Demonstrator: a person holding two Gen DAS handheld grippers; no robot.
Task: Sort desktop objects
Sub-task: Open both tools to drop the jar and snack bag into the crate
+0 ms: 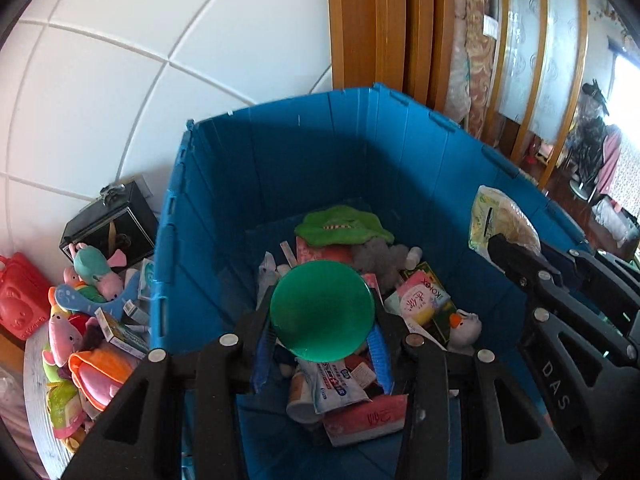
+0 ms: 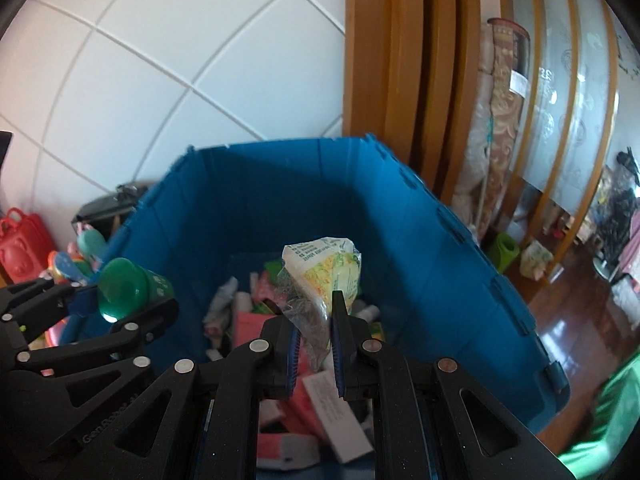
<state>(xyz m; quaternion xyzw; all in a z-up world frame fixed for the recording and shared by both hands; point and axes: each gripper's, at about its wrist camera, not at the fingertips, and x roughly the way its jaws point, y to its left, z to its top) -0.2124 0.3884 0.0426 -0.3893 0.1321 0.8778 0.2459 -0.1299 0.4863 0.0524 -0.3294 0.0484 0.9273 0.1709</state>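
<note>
Both grippers hang over the big blue crate [image 1: 224,200], which fills the middle of each view. The left gripper [image 1: 322,344] has its jaws spread wide around a green cup [image 1: 322,316], pinched on either side by the blue finger pads [image 1: 378,344]; from its own camera only the cup's round base faces out, hiding much of the clutter beneath, while the right wrist view shows the same cup [image 2: 128,290] side-on at the left edge with some white print too small to read. The right gripper [image 2: 314,344] has its jaws drawn close on a crinkly yellow-and-clear plastic packet [image 2: 324,276], whose lower end disappears between the pads. In the left wrist view that packet [image 1: 500,220] peeks out at the right, half covered by the other gripper's black frame. The crate's floor is a jumble: a green plush [image 1: 344,226], a pink Kotex pack [image 1: 420,292], a white toothpaste tube [image 1: 340,380], and pink boxes partly buried and cut off by the gripper arms. Outside the crate, at lower left, a heap of plush toys [image 1: 80,312] lies beside a red case [image 1: 20,300] and a black box [image 1: 112,220], all squeezed by the lens edge. The far right room is blurred.
</note>
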